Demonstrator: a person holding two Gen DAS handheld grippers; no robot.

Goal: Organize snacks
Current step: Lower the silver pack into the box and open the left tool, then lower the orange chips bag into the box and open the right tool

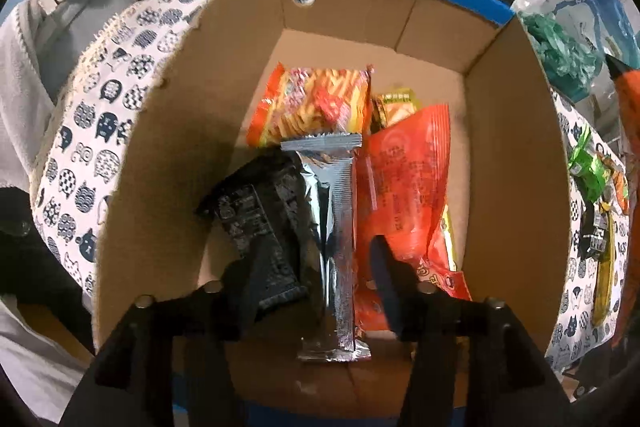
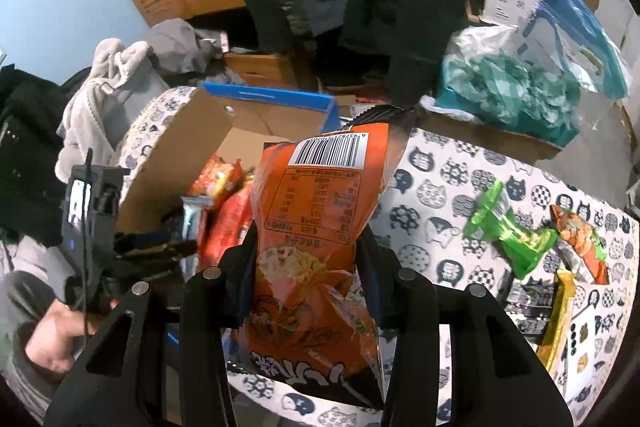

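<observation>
A cardboard box (image 1: pixel 516 147) with a blue rim holds several snacks: an orange-yellow packet (image 1: pixel 312 103), a black packet (image 1: pixel 260 215), a red bag (image 1: pixel 404 183) and a long silver bar (image 1: pixel 338 239) lying on top. My left gripper (image 1: pixel 320 267) hangs over the box, open, with the silver bar between its fingers and no grip visible. My right gripper (image 2: pixel 308 259) is shut on a big orange snack bag (image 2: pixel 320 227), held above the table beside the box (image 2: pixel 192 143). The left gripper (image 2: pixel 152 243) shows at the box's near side.
On the cat-print tablecloth (image 2: pixel 440 187) to the right lie a green packet (image 2: pixel 508 231), an orange packet (image 2: pixel 580 239), a yellow bar (image 2: pixel 560 319) and a black packet (image 2: pixel 528 303). Grey clothes (image 2: pixel 116 91) are piled at the left. A teal plastic bag (image 2: pixel 508 95) sits behind.
</observation>
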